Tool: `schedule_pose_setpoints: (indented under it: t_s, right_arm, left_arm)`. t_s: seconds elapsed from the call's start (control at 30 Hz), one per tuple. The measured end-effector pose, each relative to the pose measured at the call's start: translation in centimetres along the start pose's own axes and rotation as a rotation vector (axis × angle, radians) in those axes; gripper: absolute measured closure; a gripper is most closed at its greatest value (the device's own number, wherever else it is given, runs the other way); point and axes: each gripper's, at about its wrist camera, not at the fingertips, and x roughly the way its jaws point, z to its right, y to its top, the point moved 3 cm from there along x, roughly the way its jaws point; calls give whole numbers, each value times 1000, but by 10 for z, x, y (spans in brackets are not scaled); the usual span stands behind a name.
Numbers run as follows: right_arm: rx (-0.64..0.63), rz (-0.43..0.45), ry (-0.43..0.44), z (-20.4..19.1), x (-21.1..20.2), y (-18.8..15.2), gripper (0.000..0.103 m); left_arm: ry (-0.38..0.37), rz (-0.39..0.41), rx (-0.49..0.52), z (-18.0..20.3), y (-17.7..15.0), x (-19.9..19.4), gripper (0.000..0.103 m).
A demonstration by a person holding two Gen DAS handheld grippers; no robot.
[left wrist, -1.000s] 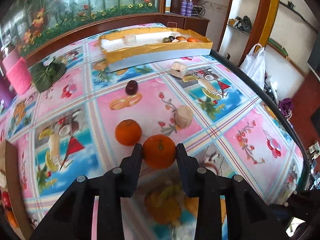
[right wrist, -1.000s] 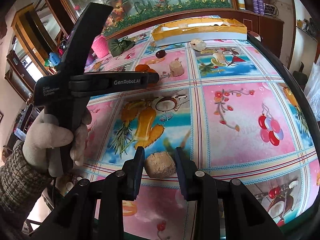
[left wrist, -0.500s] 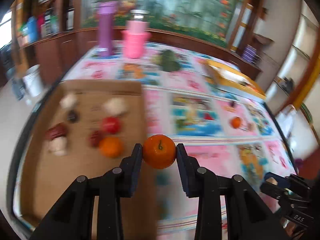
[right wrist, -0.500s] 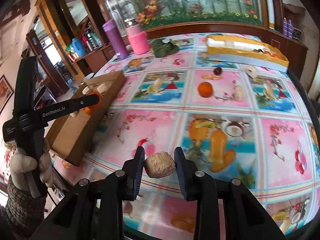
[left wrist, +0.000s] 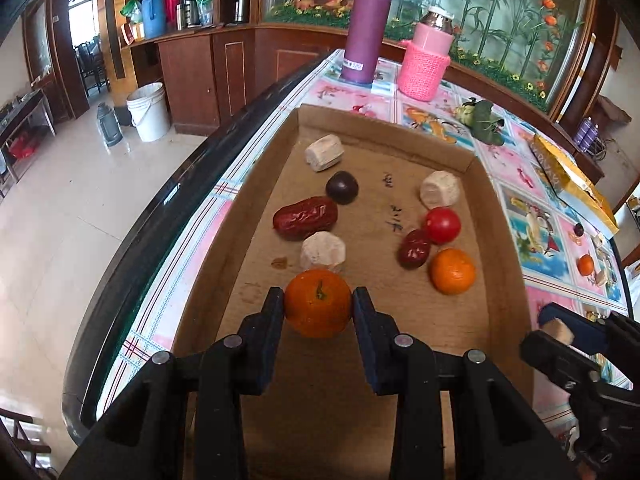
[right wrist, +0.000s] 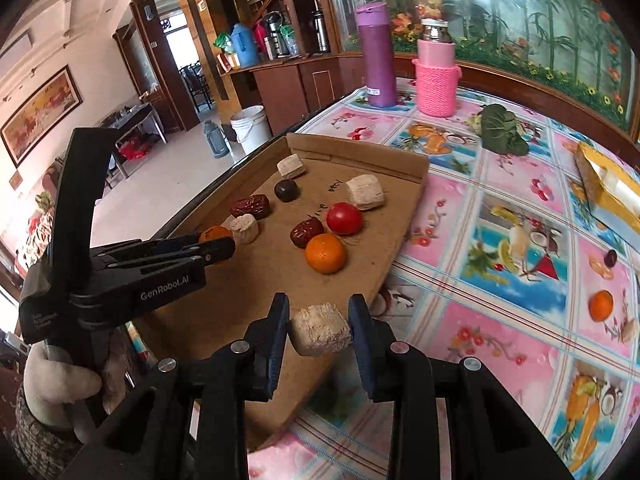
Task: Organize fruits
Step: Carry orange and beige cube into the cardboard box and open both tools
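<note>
Over the cardboard tray (left wrist: pixel 506 264), the left hand-held gripper (left wrist: pixel 318 306) clamps a glossy, green-stemmed orange (left wrist: pixel 318 302), apparently unblemished.

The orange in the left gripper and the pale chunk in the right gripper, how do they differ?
The orange is round, smooth and bright, with a green stem mark; the pale chunk is blocky, rough and beige. The orange hangs over the cardboard tray near other fruit; the chunk hangs at the tray's near edge. Both are clamped, the orange by the left gripper, the chunk by the right gripper.
</note>
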Motion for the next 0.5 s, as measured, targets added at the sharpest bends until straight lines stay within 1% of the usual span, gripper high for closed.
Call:
schedule_pose_setpoints:
  t_s: [0.13, 0.27, 0.33, 0.5]
  right_arm:
    - [-44, -51, -7, -14, 34, 8, 69]
    - [-52, -85, -8, -15, 60, 10, 69]
    - [-55, -92, -5, -15, 68, 11, 69]
    - [-74, -93, -4, -19, 74, 11, 69]
  left_arm:
    - [-22, -20, -14, -3, -2, 6, 69]
    - [-47, -17, -35, -8, -1, 4, 68]
    - [-54, -2, -44, -9, 0, -1, 63]
    - [-57, 45, -67, -14, 2, -19, 46]
